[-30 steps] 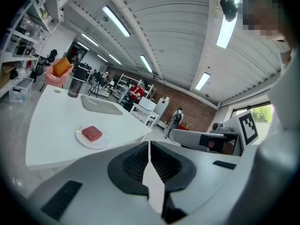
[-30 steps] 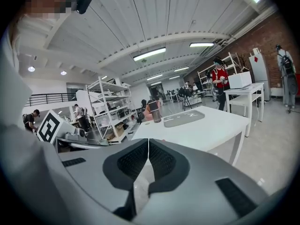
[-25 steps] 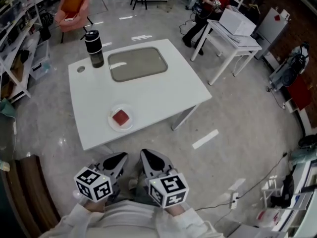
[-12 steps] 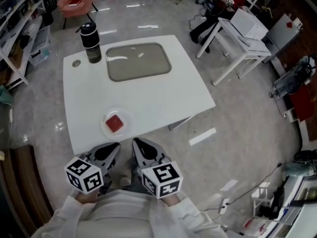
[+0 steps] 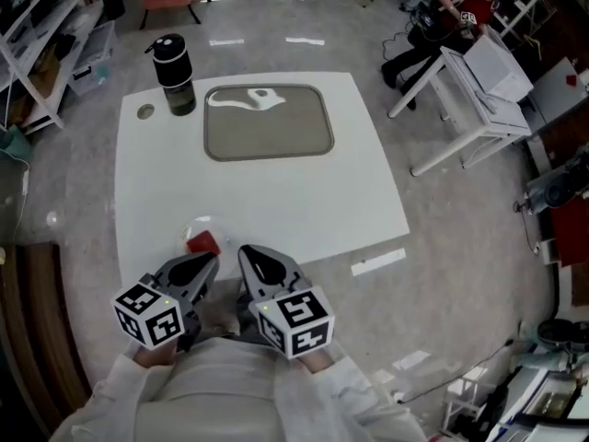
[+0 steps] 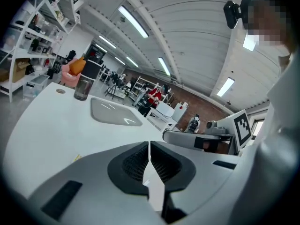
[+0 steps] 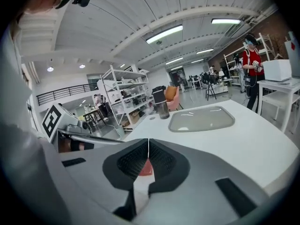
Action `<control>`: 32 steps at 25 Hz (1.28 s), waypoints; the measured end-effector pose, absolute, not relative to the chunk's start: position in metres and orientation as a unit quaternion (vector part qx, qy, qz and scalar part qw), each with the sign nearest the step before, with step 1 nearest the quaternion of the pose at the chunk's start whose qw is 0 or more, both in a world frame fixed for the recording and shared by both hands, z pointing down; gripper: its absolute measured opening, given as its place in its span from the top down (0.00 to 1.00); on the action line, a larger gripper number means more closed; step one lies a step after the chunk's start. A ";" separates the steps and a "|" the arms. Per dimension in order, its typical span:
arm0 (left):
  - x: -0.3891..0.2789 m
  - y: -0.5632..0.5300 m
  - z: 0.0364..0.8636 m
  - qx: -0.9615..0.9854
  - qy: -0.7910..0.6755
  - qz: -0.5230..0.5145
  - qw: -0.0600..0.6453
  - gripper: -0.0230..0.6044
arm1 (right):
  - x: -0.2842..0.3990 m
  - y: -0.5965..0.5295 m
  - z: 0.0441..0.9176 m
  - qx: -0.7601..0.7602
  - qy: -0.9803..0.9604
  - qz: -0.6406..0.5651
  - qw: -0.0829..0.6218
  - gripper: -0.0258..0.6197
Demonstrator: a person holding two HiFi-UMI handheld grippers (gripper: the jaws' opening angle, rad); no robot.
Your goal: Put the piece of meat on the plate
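Note:
A red piece of meat lies on a small white plate near the table's front edge. Both grippers hang low in the head view, close together at that edge. My left gripper is shut and empty, its tips just in front of the plate and covering the plate's near rim. Just right of the plate my right gripper is also shut and empty. In the right gripper view the meat shows red just beyond the closed jaws. The left gripper view does not show plate or meat.
A white table carries a grey tray at the back and a dark bottle at the back left. A small round hole sits beside the bottle. A second white table and a person stand far right.
The table has drawn nearer in the head view, and both grippers now reach its front edge beside the plate. The meat stays on the plate. Both grippers stay shut.

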State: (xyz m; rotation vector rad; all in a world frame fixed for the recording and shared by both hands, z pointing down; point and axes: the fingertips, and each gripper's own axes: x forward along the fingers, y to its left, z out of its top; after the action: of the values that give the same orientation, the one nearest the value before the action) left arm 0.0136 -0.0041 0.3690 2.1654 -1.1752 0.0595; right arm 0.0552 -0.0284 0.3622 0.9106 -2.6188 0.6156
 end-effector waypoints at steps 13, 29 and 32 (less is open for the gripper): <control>0.004 -0.031 0.388 0.785 -0.504 -0.002 0.360 0.93 | 0.048 -0.063 0.386 0.252 -0.922 0.231 0.179 0.94; -0.034 -0.018 0.382 0.776 -0.508 -0.017 0.373 0.93 | 0.026 -0.064 0.389 0.245 -0.919 0.240 0.192 0.94; -0.042 -0.013 0.394 0.771 -0.514 0.000 0.376 0.93 | 0.023 -0.064 0.395 0.251 -0.917 0.243 0.195 0.94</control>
State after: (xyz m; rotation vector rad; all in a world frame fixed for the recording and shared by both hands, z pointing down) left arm -0.0425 -0.0125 0.3939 1.9718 -1.3151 0.0012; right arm 0.0227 -0.0644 0.3953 0.7035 -2.5693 0.6805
